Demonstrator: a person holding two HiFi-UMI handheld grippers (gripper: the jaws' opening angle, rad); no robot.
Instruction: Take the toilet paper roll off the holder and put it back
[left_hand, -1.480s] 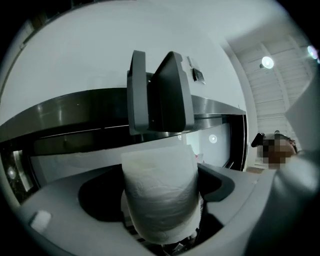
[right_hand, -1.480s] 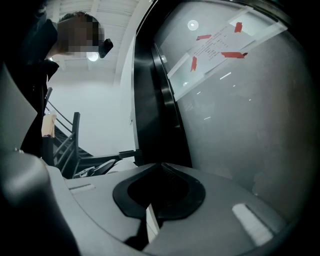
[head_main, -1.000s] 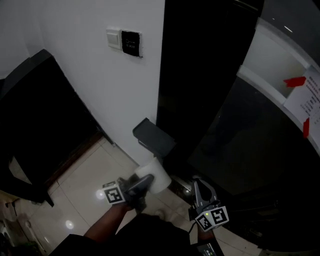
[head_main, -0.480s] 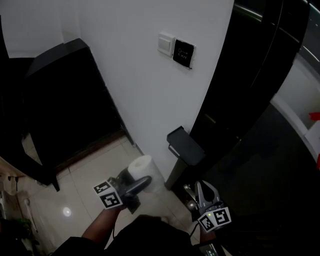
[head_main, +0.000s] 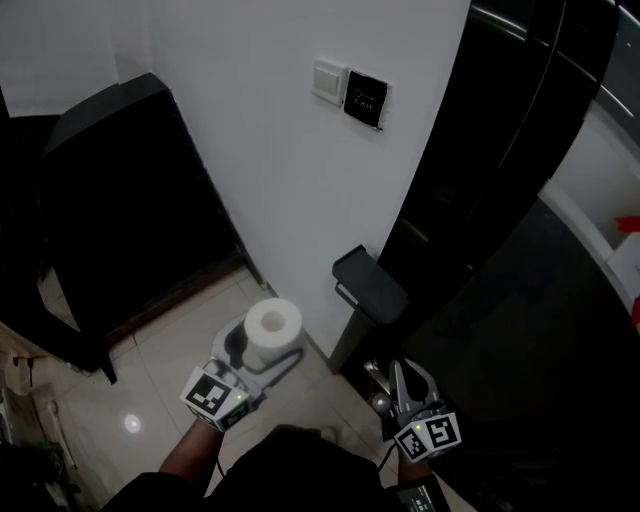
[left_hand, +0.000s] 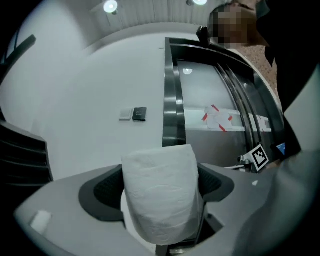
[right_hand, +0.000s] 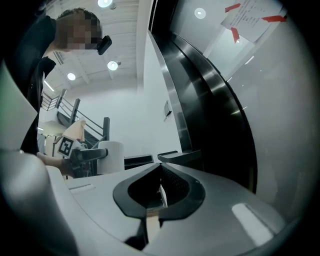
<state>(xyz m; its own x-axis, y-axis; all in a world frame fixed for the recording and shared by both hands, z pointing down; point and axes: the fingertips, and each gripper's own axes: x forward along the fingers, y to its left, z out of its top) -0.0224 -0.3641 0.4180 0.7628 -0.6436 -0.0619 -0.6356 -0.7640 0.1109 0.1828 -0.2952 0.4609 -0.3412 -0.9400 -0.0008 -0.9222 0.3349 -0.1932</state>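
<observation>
One roll (head_main: 273, 328) sits in left gripper (head_main: 264, 350), off holder (head_main: 370, 285).

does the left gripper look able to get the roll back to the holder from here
Probably yes. The left gripper is shut on the toilet paper roll, and the holder juts from the wall just to its right with nothing between. The right gripper hangs below the holder, off that path.

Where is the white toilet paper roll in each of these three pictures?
Head view: the white toilet paper roll is lower centre-left, clamped in the left hand-held gripper.
Left gripper view: the roll is at bottom centre, between the jaws.
Right gripper view: the roll is small, left of centre.
Shared landmark: the black wall switch panel.
</observation>
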